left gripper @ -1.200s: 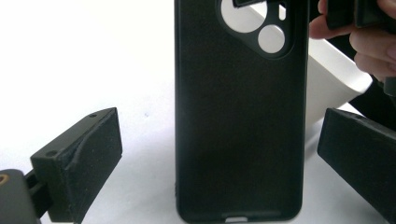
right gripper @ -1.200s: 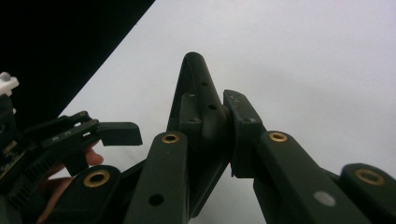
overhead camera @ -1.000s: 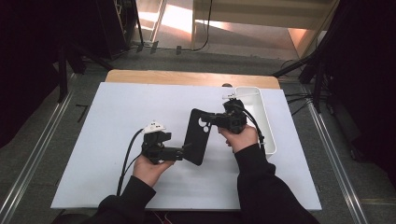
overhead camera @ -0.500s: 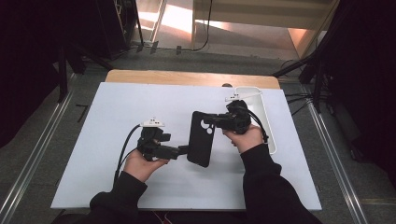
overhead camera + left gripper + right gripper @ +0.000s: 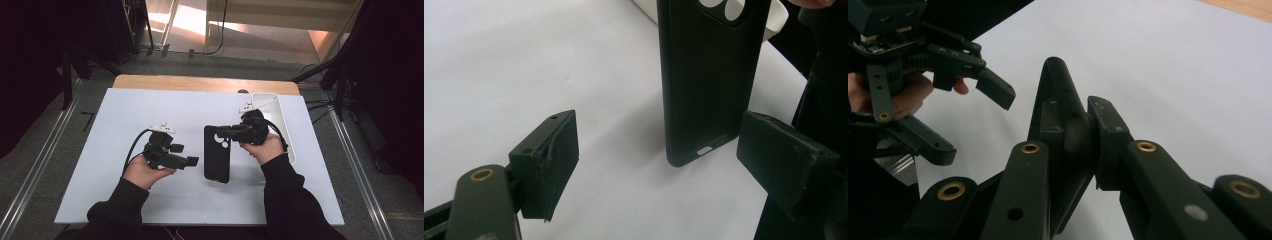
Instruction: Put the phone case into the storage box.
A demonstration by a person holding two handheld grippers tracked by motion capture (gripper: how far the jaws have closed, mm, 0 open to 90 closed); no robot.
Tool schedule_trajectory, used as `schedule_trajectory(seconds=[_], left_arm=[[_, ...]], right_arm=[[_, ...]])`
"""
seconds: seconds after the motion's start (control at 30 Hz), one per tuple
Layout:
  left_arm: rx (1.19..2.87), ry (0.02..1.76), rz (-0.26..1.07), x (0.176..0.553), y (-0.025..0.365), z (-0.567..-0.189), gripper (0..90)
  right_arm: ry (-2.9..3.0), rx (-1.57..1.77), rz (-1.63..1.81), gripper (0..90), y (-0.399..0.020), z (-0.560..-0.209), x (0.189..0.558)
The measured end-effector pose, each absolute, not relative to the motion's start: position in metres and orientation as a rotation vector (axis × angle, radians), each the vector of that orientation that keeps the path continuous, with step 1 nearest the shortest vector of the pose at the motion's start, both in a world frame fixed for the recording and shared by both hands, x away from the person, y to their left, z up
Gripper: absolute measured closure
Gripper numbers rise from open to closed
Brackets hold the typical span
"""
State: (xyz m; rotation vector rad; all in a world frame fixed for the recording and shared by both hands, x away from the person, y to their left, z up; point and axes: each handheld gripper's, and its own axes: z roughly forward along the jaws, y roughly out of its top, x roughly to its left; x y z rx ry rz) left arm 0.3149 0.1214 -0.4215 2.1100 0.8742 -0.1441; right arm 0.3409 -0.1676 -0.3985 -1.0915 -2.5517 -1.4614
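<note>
Near the middle of a white table [image 5: 125, 115], seen from the high view, a black phone case [image 5: 217, 153] hangs lifted off the surface, held by the right gripper [image 5: 227, 132]. Its long axis runs roughly from the far side of the table toward the person, with the end bearing the round camera cutouts farther away and the end with the charging port slot nearer the person. The right gripper's jaws are closed on the case at its camera end, one jaw on each face, as the right gripper view shows the case [image 5: 1060, 115] edge-on, pinched between the two jaws. The right hand [image 5: 263, 148] grips the tool from the case's right side. A white rectangular bin [image 5: 285, 125] sits at the table's right edge, just beyond that hand. The left gripper [image 5: 192, 161], held in the left hand [image 5: 142, 172], sits just left of the case's lower half, pointing toward it, not touching it. In the left gripper view, its jaws stand wide apart and hold nothing, with the case [image 5: 709, 80] upright beyond them, port end down.
</note>
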Motion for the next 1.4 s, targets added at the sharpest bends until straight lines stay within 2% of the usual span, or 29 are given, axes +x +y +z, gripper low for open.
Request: schedule_trajectory(seconds=[0.1,0.27,0.33,0.5,1.4], left_arm=[[2.117,0.851,-0.143,0.316,0.121,-0.419,17.1],[2.125,0.833,-0.135,0.32,0.122,-0.416,23.7],[2.134,0.842,-0.143,0.323,0.123,-0.415,29.7],[2.153,0.776,-0.214,0.33,0.123,-0.414,31.1],[2.206,0.476,-0.288,0.34,0.118,-0.393,31.0]], right_arm=[[-2.559,-1.066,-1.452,76.6,-0.169,-0.398,0.34],[-2.579,-1.011,-1.434,76.6,-0.17,-0.399,0.34],[-2.58,-0.994,-1.428,76.6,-0.17,-0.399,0.339],[-2.597,-0.924,-1.434,76.5,-0.17,-0.398,0.338],[-2.649,-0.634,-1.39,76.4,-0.161,-0.396,0.335]])
